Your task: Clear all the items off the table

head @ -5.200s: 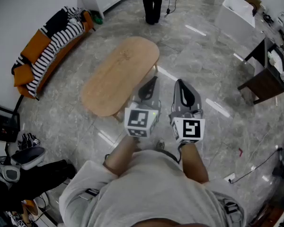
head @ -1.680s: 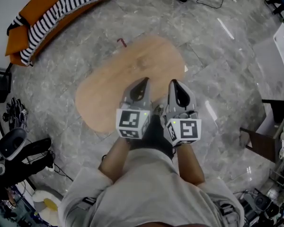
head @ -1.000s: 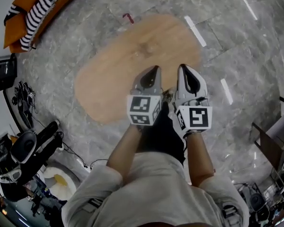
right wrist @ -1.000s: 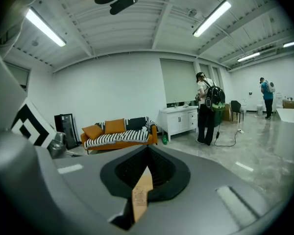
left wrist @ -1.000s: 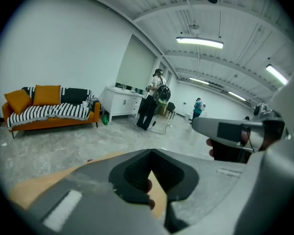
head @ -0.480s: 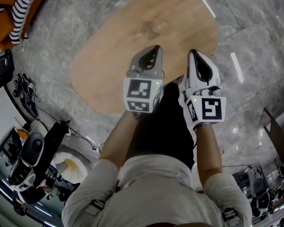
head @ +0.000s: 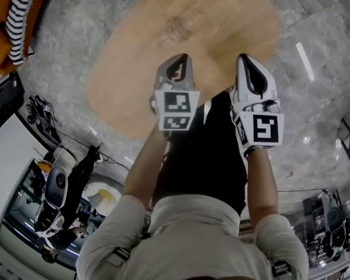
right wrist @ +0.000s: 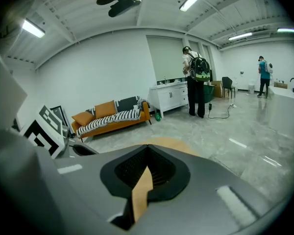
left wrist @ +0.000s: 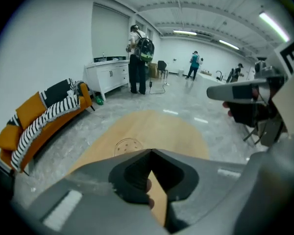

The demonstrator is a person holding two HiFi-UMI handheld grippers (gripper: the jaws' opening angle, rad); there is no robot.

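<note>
An oval light-wood table (head: 163, 51) stands on the grey stone floor with nothing on it but a faint round mark (head: 176, 28). My left gripper (head: 174, 67) hovers over its near edge, jaws shut tip to tip with nothing between them. My right gripper (head: 247, 62) is level beside it, also shut and holding nothing. In the left gripper view the table top (left wrist: 157, 129) stretches ahead past the closed left gripper (left wrist: 150, 151), and the right gripper (left wrist: 245, 89) shows at the right. The right gripper view shows only a sliver of the table (right wrist: 167, 142) beyond the closed right gripper (right wrist: 148, 147).
An orange sofa (left wrist: 39, 114) with a striped blanket lines the left wall. A white cabinet (left wrist: 108, 75) and a person with a backpack (left wrist: 139, 58) stand beyond the table. Dark gear and cables (head: 52, 179) lie on the floor at my left.
The table has slid up and grown larger in the head view as the person came up to it. Both grippers stay shut and side by side.
</note>
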